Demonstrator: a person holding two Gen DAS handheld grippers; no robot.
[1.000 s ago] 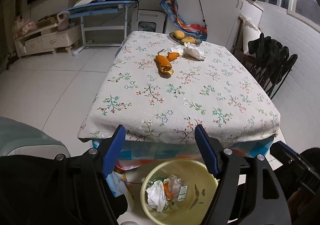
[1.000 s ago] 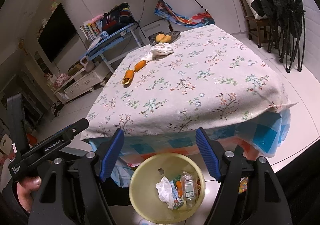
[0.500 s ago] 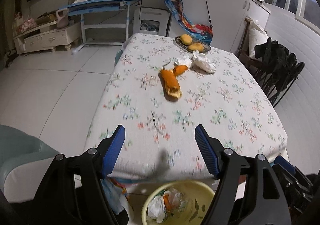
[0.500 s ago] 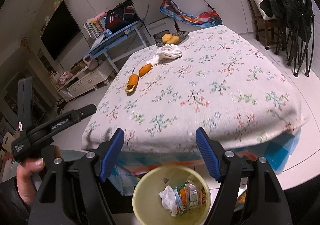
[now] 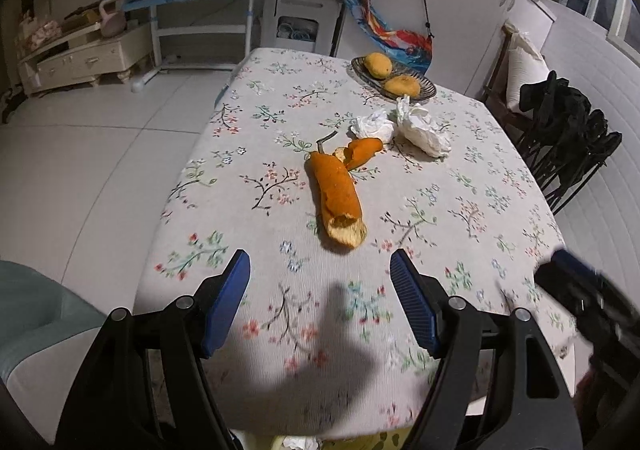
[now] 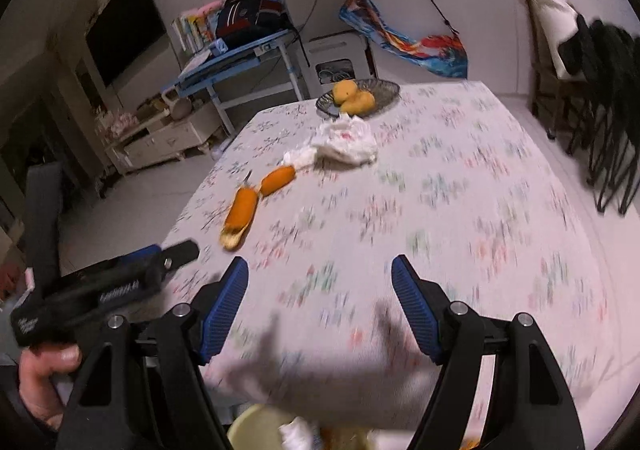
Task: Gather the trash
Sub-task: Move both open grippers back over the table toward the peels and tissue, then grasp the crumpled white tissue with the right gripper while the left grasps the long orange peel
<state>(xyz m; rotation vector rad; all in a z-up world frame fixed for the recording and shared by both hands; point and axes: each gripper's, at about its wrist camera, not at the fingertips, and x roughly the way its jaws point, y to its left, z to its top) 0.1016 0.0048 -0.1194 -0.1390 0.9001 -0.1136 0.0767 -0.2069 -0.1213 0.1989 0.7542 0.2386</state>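
Nearest, left gripper (image 5: 320, 282) and right gripper (image 6: 320, 286), jaws apart, nothing between, above the table's (image 5: 460, 218) near edge. Below that edge, bin (image 6: 256, 428) rim, partly hidden. Just ahead of the left gripper, long peel (image 5: 336, 198). Farther, short peel (image 5: 362, 150), then two tissues (image 5: 420, 126), then fruit dish (image 5: 424, 84).

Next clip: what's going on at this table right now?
A person holds a gripper in each hand over the near edge of the table, clearing trash. Both the left gripper and right gripper are open and empty. Still on the cloth: a long orange peel, a smaller peel and two crumpled tissues. A yellow bin with trash sits below the table edge.
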